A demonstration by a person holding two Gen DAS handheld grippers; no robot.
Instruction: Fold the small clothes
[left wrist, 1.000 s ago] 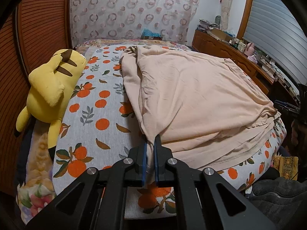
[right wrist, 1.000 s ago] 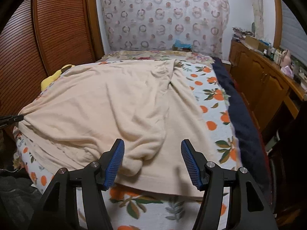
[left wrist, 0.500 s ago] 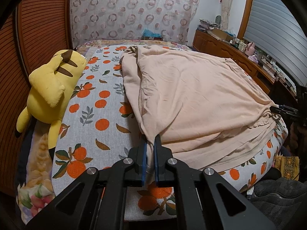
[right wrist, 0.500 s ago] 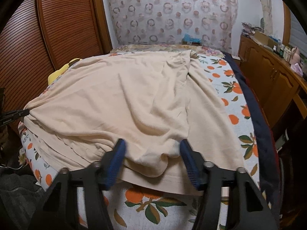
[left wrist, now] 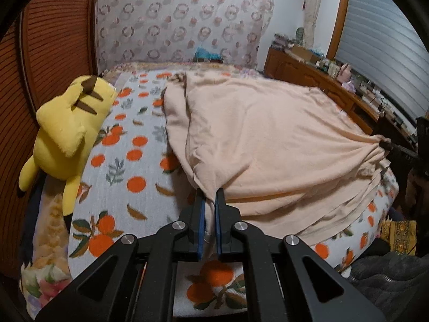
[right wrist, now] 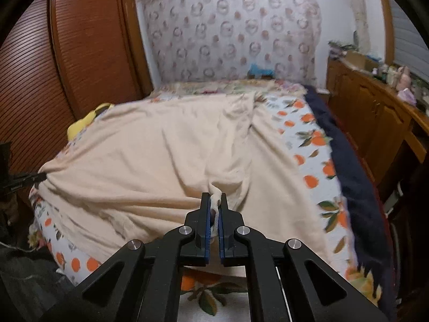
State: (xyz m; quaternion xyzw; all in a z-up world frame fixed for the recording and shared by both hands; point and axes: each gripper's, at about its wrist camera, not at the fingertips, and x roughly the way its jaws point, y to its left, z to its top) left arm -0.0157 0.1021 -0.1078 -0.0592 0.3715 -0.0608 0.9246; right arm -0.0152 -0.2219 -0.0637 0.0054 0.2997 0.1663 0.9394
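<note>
Peach cotton garment [left wrist: 281,145] spread over most of the bed [left wrist: 134,177], on the orange-print sheet, already doubled into layers along the near edge and reaching back toward the headboard end. Left gripper [left wrist: 210,201] clamped on the garment's near left corner, jaws pressed together with a tuck of fabric rising between the blue pads. Right gripper [right wrist: 214,204] likewise closed on a pinch of cloth at the near edge, right of centre, a small fold poking up between the jaws (its black tip also visible in the left view, pulling the cloth taut into radiating creases). Fabric drawn tight between the two holds. Step in hand, by the look of it: both near corners secured, ready for the fold. Next move likely to call for lifting both grips together and carrying the near edge over toward the far edge of the bed, keeping even tension so the layers do not slide apart or bunch at the middle. Yellow plush toy [left wrist: 67,131] lying along the left edge of the bed, apart from the garment and out of the path. Dark blanket [right wrist: 351,177] along the right edge, just beside the cloth.
</note>
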